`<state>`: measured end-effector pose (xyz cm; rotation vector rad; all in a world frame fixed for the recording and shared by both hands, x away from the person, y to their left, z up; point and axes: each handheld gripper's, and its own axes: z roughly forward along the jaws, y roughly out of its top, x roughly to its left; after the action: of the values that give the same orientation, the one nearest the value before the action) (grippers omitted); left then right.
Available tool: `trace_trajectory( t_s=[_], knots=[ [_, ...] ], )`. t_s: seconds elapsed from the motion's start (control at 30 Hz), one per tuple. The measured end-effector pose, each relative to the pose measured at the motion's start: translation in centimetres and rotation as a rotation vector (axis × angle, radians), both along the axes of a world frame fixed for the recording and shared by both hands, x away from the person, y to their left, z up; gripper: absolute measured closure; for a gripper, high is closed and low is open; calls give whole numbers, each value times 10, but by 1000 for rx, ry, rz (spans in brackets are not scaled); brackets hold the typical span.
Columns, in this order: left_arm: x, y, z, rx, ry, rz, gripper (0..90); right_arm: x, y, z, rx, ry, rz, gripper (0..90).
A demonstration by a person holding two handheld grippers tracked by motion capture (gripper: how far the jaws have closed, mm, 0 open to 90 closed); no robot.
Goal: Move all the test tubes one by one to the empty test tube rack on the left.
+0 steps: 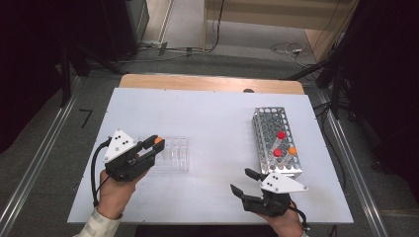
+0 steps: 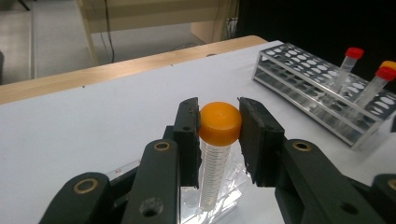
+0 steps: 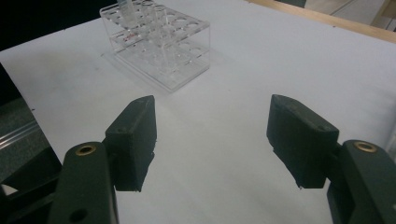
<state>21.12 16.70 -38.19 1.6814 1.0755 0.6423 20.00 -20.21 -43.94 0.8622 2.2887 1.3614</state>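
Left gripper: jaws clamped on the orange cap of an upright graduated tube, its lower end inside the clear rack at table left. Right gripper: jaws spread wide, nothing between, over bare table near front edge. Metal rack at right: two red-capped tubes, one orange-capped tube

L gripper jaws clamped, R gripper jaws wide apart
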Motion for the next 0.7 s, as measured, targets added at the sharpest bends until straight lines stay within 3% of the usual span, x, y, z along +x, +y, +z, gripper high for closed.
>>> trace_trajectory(
  t_s=[0.2, 0.7],
  knots=[
    [3, -2, -1, 17, -22, 30, 696, -2, -10, 0, 16, 4, -25, 308],
    [11, -12, -19, 63, -5, 40, 696, 1, -11, -1, 16, 15, -41, 266]
  ],
)
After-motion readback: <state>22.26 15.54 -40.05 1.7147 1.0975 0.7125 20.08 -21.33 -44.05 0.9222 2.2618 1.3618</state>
